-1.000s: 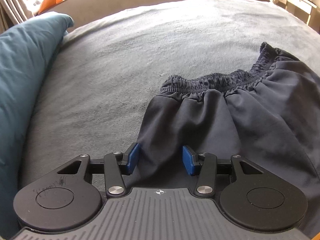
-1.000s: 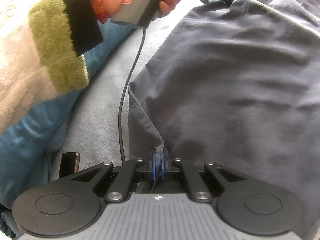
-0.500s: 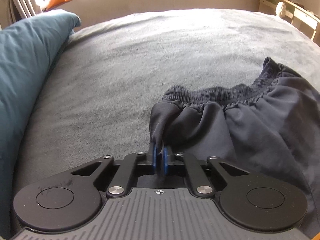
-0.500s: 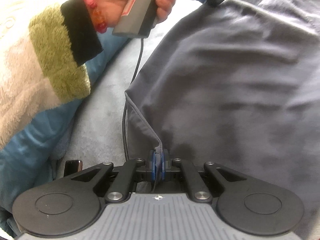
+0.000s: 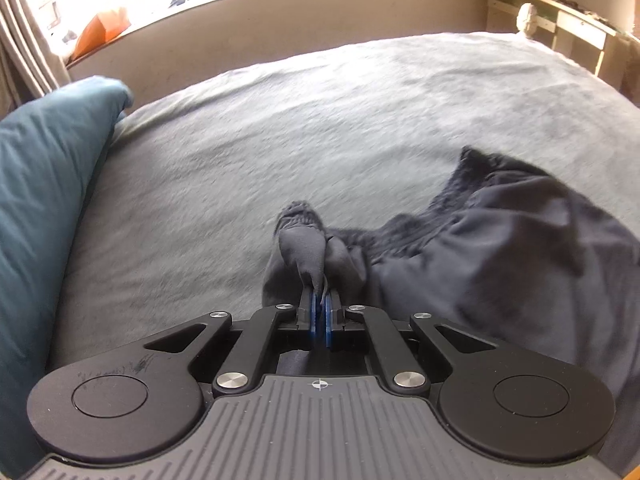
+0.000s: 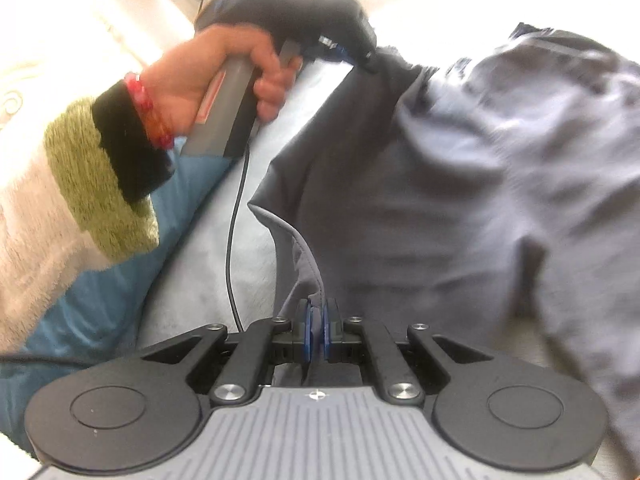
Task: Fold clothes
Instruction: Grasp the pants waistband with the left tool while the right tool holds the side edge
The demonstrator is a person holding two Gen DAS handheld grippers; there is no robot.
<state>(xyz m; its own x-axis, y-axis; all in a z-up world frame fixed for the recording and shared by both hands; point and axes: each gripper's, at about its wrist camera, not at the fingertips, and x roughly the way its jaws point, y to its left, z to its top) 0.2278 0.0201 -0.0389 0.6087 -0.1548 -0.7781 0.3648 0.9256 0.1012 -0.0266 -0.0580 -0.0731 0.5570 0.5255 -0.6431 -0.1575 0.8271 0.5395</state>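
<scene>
Grey bed (image 5: pixel 280 128) below: your left hand-held gripper (image 5: pixel 319 304) pinches the shorts (image 5: pixel 500 264) waistband, right hand-held gripper (image 6: pixel 316 316) pinches the hem; lift both evenly, keeping that edge taut.

Bedroom: bed (image 5: pixel 280 128), pillow (image 5: pixel 44 184)
</scene>
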